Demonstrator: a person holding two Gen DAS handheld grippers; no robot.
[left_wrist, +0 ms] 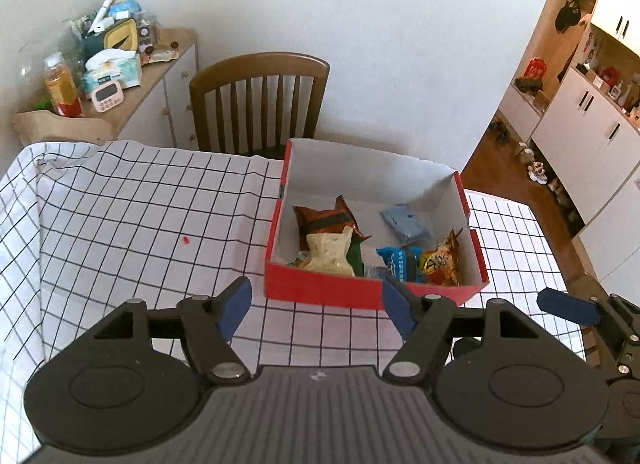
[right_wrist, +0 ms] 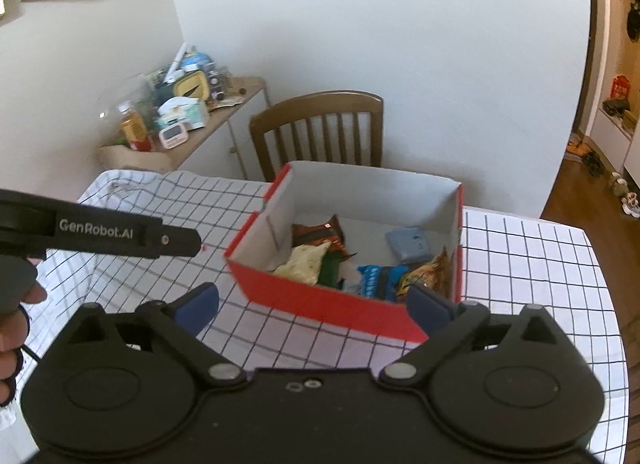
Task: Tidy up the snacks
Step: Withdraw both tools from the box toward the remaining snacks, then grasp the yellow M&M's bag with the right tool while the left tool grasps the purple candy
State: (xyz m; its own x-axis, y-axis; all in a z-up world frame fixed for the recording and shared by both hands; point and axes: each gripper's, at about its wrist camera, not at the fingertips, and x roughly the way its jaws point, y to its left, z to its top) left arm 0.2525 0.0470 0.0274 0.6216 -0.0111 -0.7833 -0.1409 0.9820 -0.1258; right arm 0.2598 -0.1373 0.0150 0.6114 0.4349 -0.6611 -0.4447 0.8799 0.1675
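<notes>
A red cardboard box (left_wrist: 320, 292) with a pale inside stands open on the surface (left_wrist: 140, 223), which is covered by a white cloth with a black grid. The box sits toward the far right part of the surface, its far wall close to the far edge. Inside lie several snack packets, mostly gathered toward the near wall. An orange and dark packet (left_wrist: 326, 217) lies at the left, with a pale yellow packet (left_wrist: 330, 252) partly over its near end. A grey-blue packet (left_wrist: 406, 223) lies further back on the right. A bright blue packet (left_wrist: 396, 260) and an orange-red packet (left_wrist: 442, 260) lie by the near right corner, touching each other.

The left tool (left_wrist: 316, 306) hovers just in front of the box's near wall, its blue-padded jaws spread wide with nothing between them. The right tool (right_wrist: 314, 304) is likewise spread wide and empty, its right pad in line with the box's near right corner. In the right wrist view the left tool shows from the side as a black bar with white lettering, held by a hand (right_wrist: 16, 324) at the left edge.

A tiny red scrap (left_wrist: 185, 240) lies on the cloth left of the box. Behind the surface stands a wooden chair (left_wrist: 260, 99) against a white wall. To the left, a low cabinet (left_wrist: 160, 79) carries a bottle, tissues, a small timer and other clutter.
</notes>
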